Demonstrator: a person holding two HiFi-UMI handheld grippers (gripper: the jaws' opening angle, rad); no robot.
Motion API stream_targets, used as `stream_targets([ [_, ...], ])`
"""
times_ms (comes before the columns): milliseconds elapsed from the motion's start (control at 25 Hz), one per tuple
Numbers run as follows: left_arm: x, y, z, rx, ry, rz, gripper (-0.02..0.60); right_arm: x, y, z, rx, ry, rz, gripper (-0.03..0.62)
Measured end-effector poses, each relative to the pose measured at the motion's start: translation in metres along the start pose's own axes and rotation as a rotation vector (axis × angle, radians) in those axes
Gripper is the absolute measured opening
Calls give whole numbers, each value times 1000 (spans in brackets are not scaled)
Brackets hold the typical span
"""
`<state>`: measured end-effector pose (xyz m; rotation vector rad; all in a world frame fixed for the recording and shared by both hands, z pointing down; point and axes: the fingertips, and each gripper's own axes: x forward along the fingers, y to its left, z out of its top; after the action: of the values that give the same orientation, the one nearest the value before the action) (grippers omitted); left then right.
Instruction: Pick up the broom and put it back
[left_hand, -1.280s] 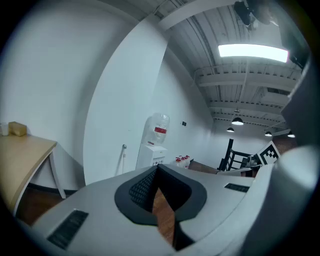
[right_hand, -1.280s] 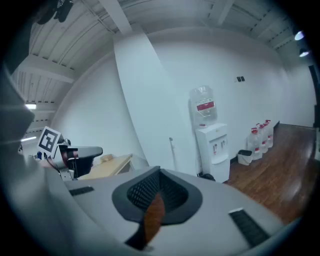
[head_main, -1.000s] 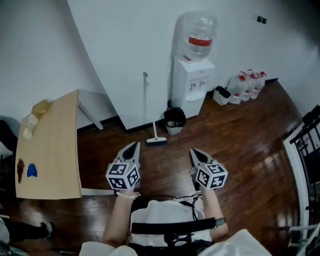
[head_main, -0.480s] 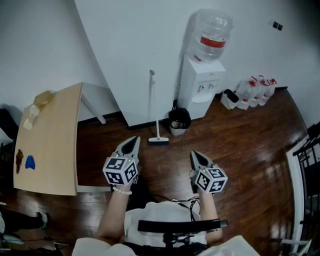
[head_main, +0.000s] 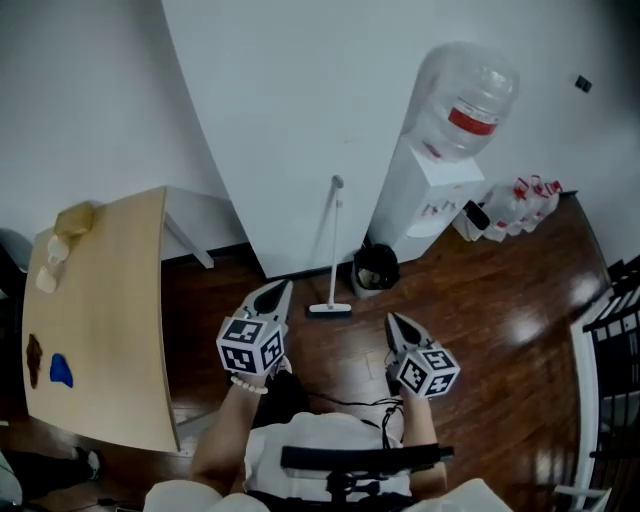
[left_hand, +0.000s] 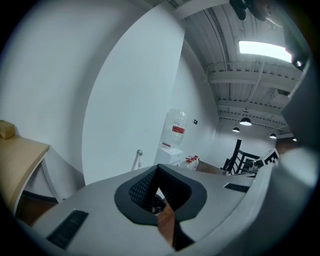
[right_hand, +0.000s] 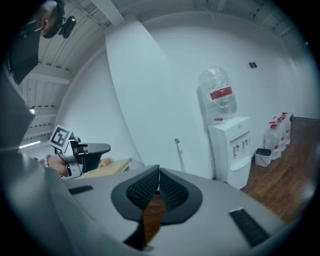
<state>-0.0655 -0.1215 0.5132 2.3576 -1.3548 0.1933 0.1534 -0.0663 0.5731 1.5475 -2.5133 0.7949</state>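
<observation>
Head view: one broom (head_main: 330, 309), one dispenser (head_main: 425, 195), perhaps four jugs (head_main: 520, 198).

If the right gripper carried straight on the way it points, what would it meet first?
Nothing close: bare floor lies ahead of the right gripper. Farther on, its line seems to reach the black bin, just right of the broom; depth is unclear.

Dark wood floor (head_main: 500, 300) coming up glossy, light bouncing off the boards, while the table (head_main: 100, 290) top is pale wood, matt and smooth. Water dispenser (head_main: 425, 200) reads as smooth white plastic under a clear plastic bottle (head_main: 465, 95), and the broom (head_main: 334, 240) handle is thin, pale and smooth. Right gripper (right_hand: 159, 171) shell is matt grey plastic, its pads (right_hand: 142, 188) dark with a rough mesh grain
</observation>
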Motion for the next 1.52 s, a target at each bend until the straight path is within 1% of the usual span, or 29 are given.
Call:
stream_targets([
  [40,7,15,8,3,7,-9,-6,19,5,5,2,3,5,21],
  [160,25,55,27,8,27,-35,-6,73,16,18,-5,7,-3,21],
  [320,45,88,36,5,49,-67,-6,127,23,28,-36,29,-17,21],
  [400,55,99,37,-9,59,-71,-6,148,18,32,-49,40,-33,23],
  [520,72,112,30,-50,71,-61,-6,182,-3,38,-52,54,-58,35],
  [560,77,115,27,-63,74,-53,-6,195,-10,38,-49,65,-62,85],
  [640,84,118,22,-87,77,-33,-6,223,-26,36,-49,106,-63,236],
  [680,87,117,20,-97,77,-23,-6,237,-34,34,-55,131,-64,287],
  [840,97,115,13,-126,83,19,-6,291,-72,29,-62,199,-91,302],
  [960,105,126,5,-149,99,63,-6,324,-92,32,-44,216,-111,302],
  [1160,112,146,-5,-180,121,128,-6,375,-106,35,-83,235,-113,302],
  [1320,108,156,-10,-201,123,170,-6,409,-116,37,-124,255,-132,299],
  [1520,99,167,-18,-230,132,204,-6,439,-126,46,-125,256,-155,278],
])
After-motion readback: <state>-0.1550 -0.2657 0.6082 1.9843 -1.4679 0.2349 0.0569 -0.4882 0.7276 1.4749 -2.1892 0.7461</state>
